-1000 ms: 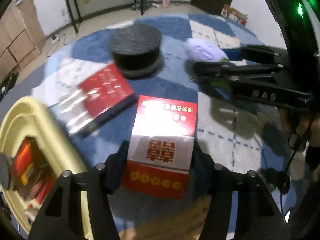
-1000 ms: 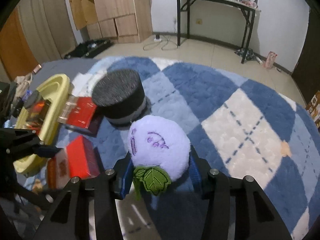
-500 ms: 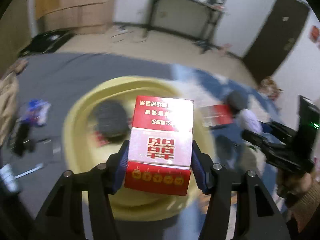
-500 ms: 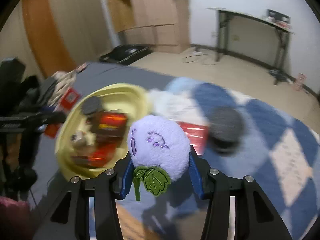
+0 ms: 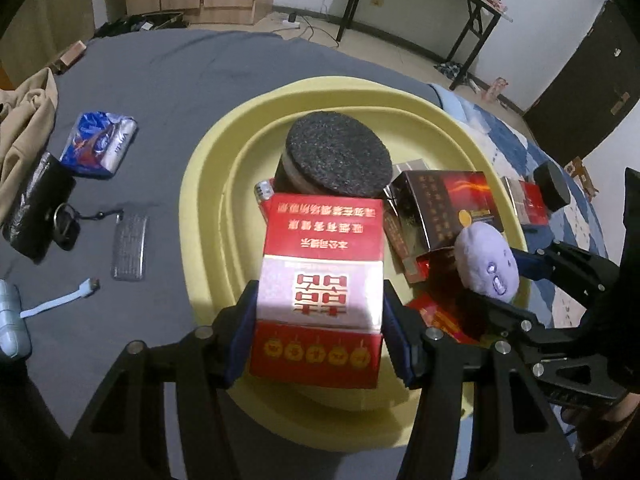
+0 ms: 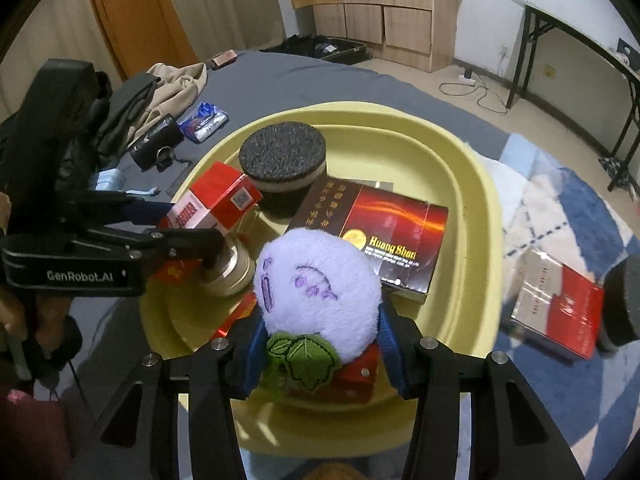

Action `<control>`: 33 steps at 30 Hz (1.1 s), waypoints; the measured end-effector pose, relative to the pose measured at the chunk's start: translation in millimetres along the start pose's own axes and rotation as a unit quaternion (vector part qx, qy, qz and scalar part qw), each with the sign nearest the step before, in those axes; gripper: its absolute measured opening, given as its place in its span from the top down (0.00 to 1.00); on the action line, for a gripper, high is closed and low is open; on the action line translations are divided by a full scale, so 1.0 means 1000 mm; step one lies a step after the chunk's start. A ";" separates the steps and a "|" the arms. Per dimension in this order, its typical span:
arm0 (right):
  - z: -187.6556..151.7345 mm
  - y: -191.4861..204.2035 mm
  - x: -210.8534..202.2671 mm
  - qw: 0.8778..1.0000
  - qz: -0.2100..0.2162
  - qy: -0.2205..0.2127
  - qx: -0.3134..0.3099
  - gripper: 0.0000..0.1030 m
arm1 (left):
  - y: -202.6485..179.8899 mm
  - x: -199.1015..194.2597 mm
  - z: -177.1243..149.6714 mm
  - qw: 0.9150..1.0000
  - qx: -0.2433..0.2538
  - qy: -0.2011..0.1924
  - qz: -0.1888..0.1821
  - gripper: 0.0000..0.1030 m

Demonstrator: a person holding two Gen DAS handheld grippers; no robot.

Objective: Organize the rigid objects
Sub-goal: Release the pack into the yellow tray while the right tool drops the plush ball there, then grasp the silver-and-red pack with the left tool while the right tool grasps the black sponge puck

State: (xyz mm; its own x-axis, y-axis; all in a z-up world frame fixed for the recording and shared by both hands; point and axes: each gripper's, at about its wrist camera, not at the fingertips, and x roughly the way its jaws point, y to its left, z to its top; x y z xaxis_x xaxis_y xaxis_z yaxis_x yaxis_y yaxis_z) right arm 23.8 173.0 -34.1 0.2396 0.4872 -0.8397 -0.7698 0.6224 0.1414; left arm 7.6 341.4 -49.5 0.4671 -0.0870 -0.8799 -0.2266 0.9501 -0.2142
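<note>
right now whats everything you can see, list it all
basin: 1, yellow, on grey cover
round tin: 1, black speckled lid, in basin
dark box: 1, black and red, in basin
red box: 1, red and white, held over basin
plush: 1, lilac with green leaf, held over basin
second tin: 1, dark, on blue rug
wrapped box: 1, red, on rug beside basin
snack pack: 1, blue, on cover
left gripper: jaws on red box
right gripper: jaws on plush
</note>
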 end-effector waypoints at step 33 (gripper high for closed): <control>-0.039 -0.218 -0.034 0.969 -0.107 -0.049 0.217 0.30 | -0.210 0.047 0.050 0.992 0.118 0.040 -0.026 0.00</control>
State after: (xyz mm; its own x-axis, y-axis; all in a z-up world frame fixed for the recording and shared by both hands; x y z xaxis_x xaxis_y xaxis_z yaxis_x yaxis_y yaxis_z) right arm 160.1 -3.0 -57.3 0.4387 0.3609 -0.8230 -0.3806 0.9042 0.1937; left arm 119.5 152.6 -24.6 0.4006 -0.1529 -0.9034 0.0076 0.9865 -0.1636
